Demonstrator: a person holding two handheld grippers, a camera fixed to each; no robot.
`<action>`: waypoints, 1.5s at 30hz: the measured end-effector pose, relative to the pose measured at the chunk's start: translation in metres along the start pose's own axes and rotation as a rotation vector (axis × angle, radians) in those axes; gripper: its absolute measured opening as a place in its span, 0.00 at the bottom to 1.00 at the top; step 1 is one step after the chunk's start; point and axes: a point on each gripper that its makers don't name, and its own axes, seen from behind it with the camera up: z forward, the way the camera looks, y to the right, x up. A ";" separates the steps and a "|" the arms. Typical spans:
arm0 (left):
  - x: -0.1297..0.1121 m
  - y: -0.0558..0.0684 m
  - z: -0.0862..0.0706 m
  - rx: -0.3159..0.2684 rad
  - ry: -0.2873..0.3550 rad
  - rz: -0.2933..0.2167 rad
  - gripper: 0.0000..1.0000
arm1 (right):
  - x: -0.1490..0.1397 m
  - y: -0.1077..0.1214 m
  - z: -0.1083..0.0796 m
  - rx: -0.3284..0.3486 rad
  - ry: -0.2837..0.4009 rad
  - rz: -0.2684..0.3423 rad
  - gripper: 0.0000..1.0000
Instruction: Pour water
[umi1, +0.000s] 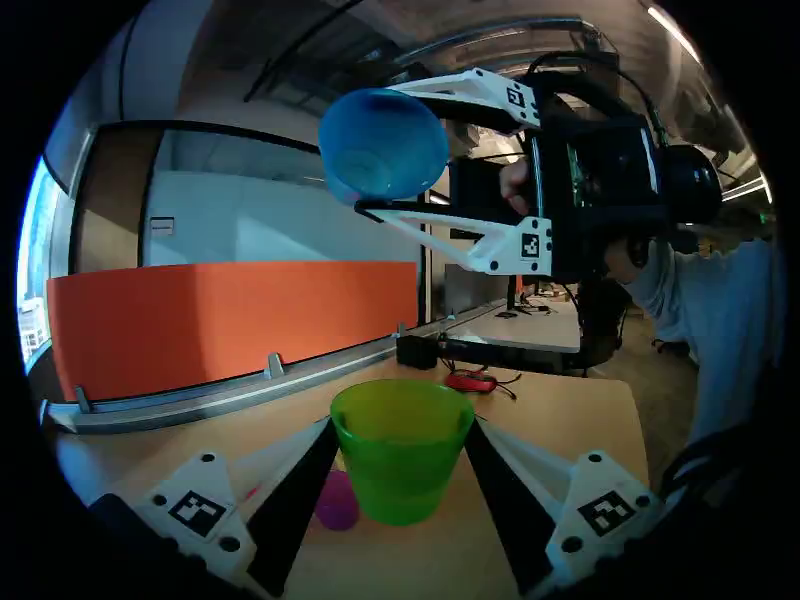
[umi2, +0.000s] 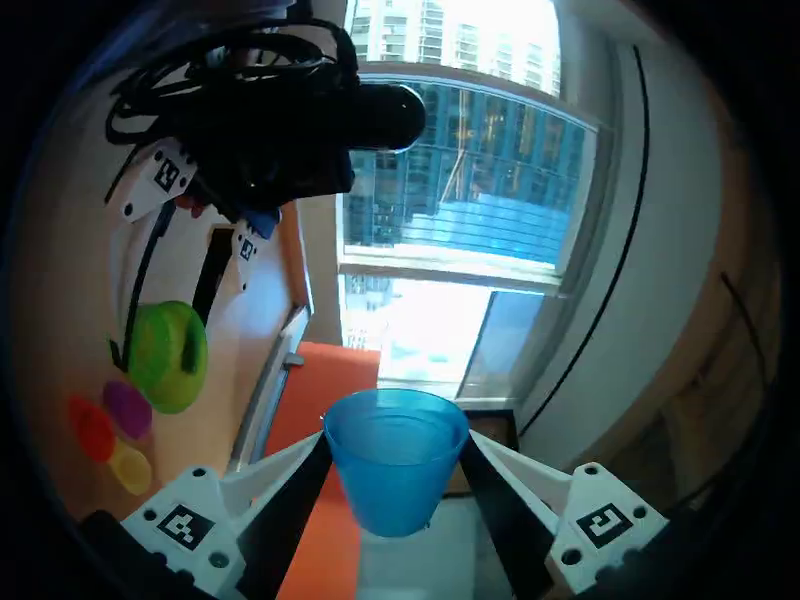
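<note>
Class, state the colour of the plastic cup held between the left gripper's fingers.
Green, translucent. The green plastic cup shows best in the left gripper view.

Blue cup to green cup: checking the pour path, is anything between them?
No. In the left gripper view, the stretch from the blue cup down to the green cup is bare air.

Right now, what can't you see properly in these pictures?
Water in the blue cup: right gripper view, its tinted wall blurs any level.
Inside of the green cup: left gripper view, its near wall hides the bottom.
Purple thing: left gripper view, half hidden behind the green cup.
The person's hand: left gripper view, mostly behind the right gripper.
</note>
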 end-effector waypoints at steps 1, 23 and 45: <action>0.001 0.000 0.000 0.001 0.001 0.001 0.86 | 0.000 0.000 0.000 -0.002 0.002 0.028 0.90; 0.010 -0.008 -0.005 0.024 0.018 0.003 0.86 | 0.003 -0.023 -0.027 0.028 0.023 0.964 0.90; 0.011 -0.014 -0.007 0.049 0.018 0.008 0.86 | -0.005 -0.041 -0.037 0.078 0.023 1.462 0.90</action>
